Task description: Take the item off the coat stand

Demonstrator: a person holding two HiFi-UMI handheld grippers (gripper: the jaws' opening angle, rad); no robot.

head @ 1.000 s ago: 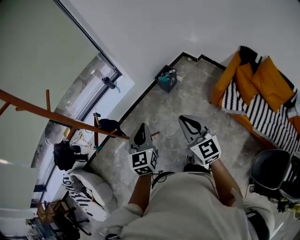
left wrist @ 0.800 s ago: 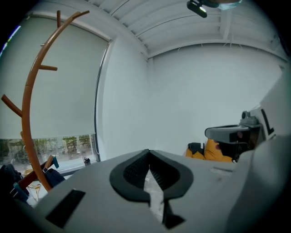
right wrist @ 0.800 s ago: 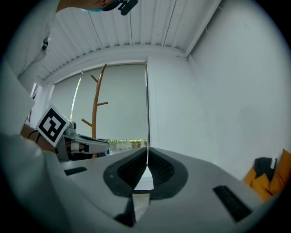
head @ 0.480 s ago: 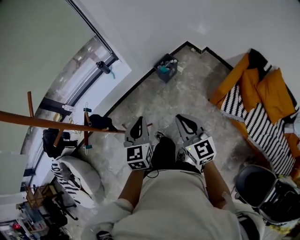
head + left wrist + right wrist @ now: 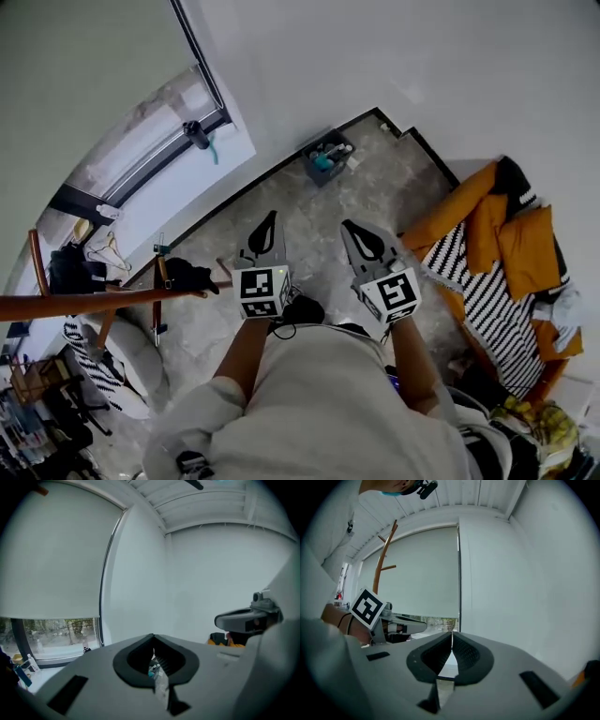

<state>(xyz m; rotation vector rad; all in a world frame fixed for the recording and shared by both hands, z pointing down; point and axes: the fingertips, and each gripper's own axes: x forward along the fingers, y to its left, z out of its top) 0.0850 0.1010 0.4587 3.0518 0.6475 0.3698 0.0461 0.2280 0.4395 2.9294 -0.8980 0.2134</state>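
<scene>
Both hand-held grippers are held out in front of the person's torso, side by side and apart, above a grey stone floor (image 5: 309, 211).

The L hand-held gripper (image 5: 266, 221) has its jaws pressed together at the tips w/ nothing pinched. Only a sliver of the room is seen through the slot behind the tips in the left gripper view. The R hand-held gripper (image 5: 350, 228) is likewise pressed together and empty. Both are pointed roughly toward the room corner, where a small caddy (image 5: 325, 157) w/ bottles is set by the wall.

The wooden coat stand (image 5: 103, 302) is seen at the L side of the head view. Its pole runs from the L edge to a point just beside the L gripper's marker cube. A dark item (image 5: 190, 277) is seen right at the pole, beside a cross peg (image 5: 160, 281). Whether it's hung there or lying behind can't be told.

A black bag (image 5: 66, 270) and wire hangers (image 5: 106, 251) are seen further L, near the window. Neither gripper is touching the stand or the dark item; the L one is the nearer.

In the right gripper view the stand's upper pole & pegs are shown at L, against a lowered blind (image 5: 422, 569). A sofa (image 5: 506, 262) w/ orange cushions and a striped throw is placed at R, well apart from the stand.
</scene>
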